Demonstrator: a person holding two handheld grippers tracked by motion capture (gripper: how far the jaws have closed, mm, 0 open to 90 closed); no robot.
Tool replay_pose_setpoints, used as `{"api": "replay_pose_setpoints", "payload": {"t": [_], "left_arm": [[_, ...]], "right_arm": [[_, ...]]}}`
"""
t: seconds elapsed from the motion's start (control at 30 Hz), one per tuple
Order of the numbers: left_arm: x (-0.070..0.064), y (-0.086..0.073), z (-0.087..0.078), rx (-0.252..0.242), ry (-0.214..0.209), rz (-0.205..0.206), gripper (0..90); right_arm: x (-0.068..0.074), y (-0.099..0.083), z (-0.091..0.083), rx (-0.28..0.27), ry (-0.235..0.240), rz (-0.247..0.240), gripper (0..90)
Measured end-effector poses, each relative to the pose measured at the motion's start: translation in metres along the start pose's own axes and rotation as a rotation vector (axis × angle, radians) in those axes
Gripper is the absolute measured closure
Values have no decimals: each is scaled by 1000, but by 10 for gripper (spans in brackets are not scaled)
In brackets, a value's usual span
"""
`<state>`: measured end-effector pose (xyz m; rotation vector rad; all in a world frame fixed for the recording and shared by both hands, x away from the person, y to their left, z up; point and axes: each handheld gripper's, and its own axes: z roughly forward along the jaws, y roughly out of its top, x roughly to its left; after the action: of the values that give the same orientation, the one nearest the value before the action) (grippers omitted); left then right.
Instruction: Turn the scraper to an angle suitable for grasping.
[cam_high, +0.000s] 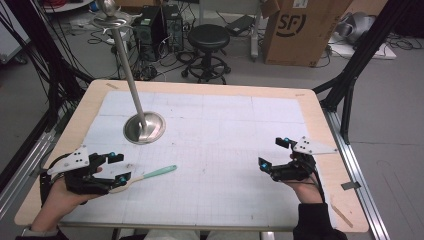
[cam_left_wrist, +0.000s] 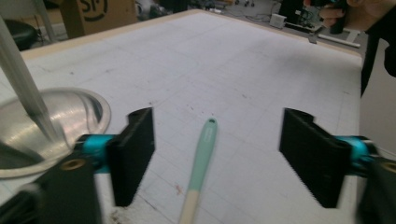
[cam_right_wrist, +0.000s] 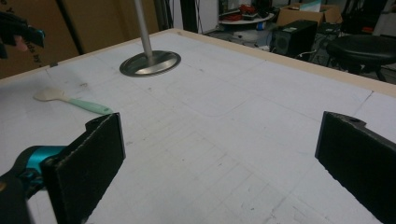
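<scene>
Lying on the surface (cam_high: 210, 135) near one metal stand (cam_high: 144, 127), a single spatula (cam_high: 150, 175) is seen, its long axis running straight out between the spread jaws of the left tool (cam_high: 119, 169). The right tool (cam_high: 272, 155), likewise spread, is held well apart.

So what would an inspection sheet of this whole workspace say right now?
Surface: table with a white gridded mat, faintly marked.
Job's things: spatula with a mint handle, lying flat between the left gripper's open jaws.
Clutter: metal stand with a round base and a tall pole.
Grippers: left gripper open over the spatula; right gripper open, holding nothing.
Cables: tangled on the floor behind the table.
Surroundings: black stool, cardboard box.
</scene>
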<state>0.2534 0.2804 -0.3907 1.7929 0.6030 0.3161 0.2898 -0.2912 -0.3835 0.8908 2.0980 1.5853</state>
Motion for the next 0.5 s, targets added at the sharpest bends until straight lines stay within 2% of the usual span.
{"api": "replay_pose_setpoints", "payload": {"t": [0.03, 0.1, 0.2, 0.33, 0.5], "left_arm": [[0, 1, -1, 1, 2, -3, 188], [-1, 3, -2, -4, 29, 28, 172], [0, 7, -2, 22, 43, 37, 161], [4, 11, -1, 52, 26, 48, 162], [8, 17, 3, 149, -8, 95, 169]], "right_arm": [[0, 0, 0, 3, 2, 4, 6], [-1, 1, 0, -1, 2, 0, 6], [-3, 3, -2, -17, -2, -2, 6], [-2, 3, -3, -19, 0, 3, 6], [-1, 1, 3, -3, 13, 5, 6]]}}
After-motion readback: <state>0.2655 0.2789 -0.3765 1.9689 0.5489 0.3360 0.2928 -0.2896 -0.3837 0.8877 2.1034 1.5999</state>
